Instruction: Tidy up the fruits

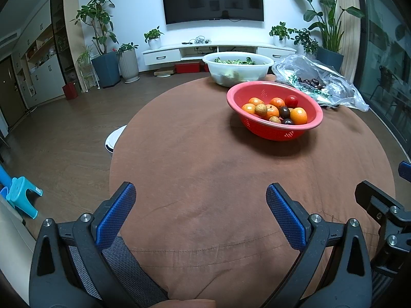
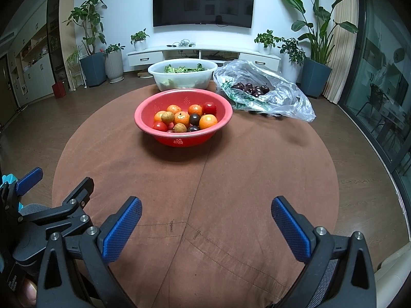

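While heaped in the red colander [image 2: 143, 125] toward the table's [image 2: 231, 179] far edge: glossy fruits [image 2: 185, 119], orange, red, dark. Left gripper [image 1: 200, 197] and right gripper [image 2: 205, 209] spread wide, holding nothing.

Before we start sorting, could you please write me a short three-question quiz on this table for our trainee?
1. True or false: both tongs, left tongs and right tongs, are open and hold nothing.
2. Multiple choice: the white bowl of greens stands where relative to the red basket? A) nearer the tongs B) behind it, toward the TV C) inside it
3. Fill in: the dark cherries lie in a clear plastic ____.

Key: 1 true; 2 B; 3 bag.
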Motion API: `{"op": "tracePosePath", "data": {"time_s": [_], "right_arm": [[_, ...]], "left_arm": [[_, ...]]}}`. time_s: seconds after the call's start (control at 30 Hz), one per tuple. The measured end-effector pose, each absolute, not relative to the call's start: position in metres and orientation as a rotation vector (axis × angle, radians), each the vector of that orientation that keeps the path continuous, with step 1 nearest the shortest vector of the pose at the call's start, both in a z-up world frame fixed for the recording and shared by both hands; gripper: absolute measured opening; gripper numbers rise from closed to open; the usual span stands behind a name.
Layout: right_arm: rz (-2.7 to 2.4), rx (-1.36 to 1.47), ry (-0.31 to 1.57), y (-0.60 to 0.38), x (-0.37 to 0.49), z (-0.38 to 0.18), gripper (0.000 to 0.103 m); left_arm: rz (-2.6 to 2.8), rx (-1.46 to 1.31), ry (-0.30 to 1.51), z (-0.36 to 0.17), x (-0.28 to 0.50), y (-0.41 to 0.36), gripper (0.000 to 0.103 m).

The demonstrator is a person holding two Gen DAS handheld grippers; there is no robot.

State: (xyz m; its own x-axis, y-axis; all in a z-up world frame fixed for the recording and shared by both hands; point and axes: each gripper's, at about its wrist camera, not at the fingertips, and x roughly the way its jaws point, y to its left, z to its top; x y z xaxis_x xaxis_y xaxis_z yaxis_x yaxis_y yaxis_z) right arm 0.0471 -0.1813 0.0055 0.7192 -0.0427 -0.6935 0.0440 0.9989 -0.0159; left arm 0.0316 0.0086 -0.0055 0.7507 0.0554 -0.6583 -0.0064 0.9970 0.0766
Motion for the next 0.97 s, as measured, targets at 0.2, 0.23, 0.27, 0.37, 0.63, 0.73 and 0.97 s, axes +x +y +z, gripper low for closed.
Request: {"op": "tracePosePath", "data": {"time_s": [0.2, 0.23, 0.27, 0.37, 0.63, 0.73, 0.97], "right_arm": [[-0.048, 0.002, 0.766, -0.181, 0.047, 0.006, 0.103], [-0.049, 0.002, 0.767, -0.181, 0.047, 0.006, 0.103], [-0.048, 0.002, 0.767, -0.181, 0.047, 0.006, 0.103], [-0.048, 0.002, 0.766, -0.181, 0.047, 0.006, 0.103], [-0.049, 0.002, 0.767, -0.181, 0.047, 0.007, 0.103], [-0.049, 0.002, 0.767, -0.181, 0.047, 0.007, 0.103], [-0.059, 0.009, 0.781, -0.19, 0.049, -0.004, 0.103]], "left_arm": [[0.035, 0.071, 0.721, -0.005, 0.031, 0.008, 0.103], [0.035, 0.071, 0.721, -0.005, 0.031, 0.008, 0.103], [0.034, 0.071, 0.721, -0.005, 0.031, 0.008, 0.103], [0.034, 0.07, 0.721, -0.006, 0.031, 0.008, 0.103], [0.025, 0.073, 0.722, -0.005, 0.033, 0.006, 0.103], [0.018, 0.069, 0.711, -0.003, 0.03, 0.004, 0.103], [0.016, 0.07, 0.709, 0.0, 0.043, 0.007, 0.103]]}}
